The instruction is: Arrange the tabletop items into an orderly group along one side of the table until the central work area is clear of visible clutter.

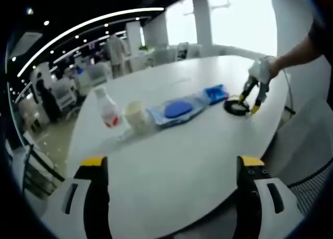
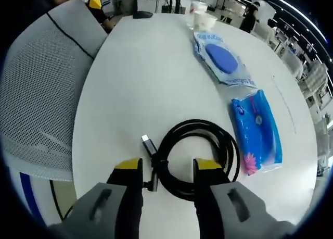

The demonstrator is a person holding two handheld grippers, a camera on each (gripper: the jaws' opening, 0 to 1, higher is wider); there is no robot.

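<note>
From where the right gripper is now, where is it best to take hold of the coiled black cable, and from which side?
Probably grip the coiled black cable at the bundled near-left part of the loop, where the strands overlap beside the plug end. It lies flat on the white table, so come from above. The right gripper already has its jaws open astride that section.

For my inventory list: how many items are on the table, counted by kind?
Bottle: 1
Cup: 1
Wipe packs: 2
Cable: 1
Total: 5
</note>
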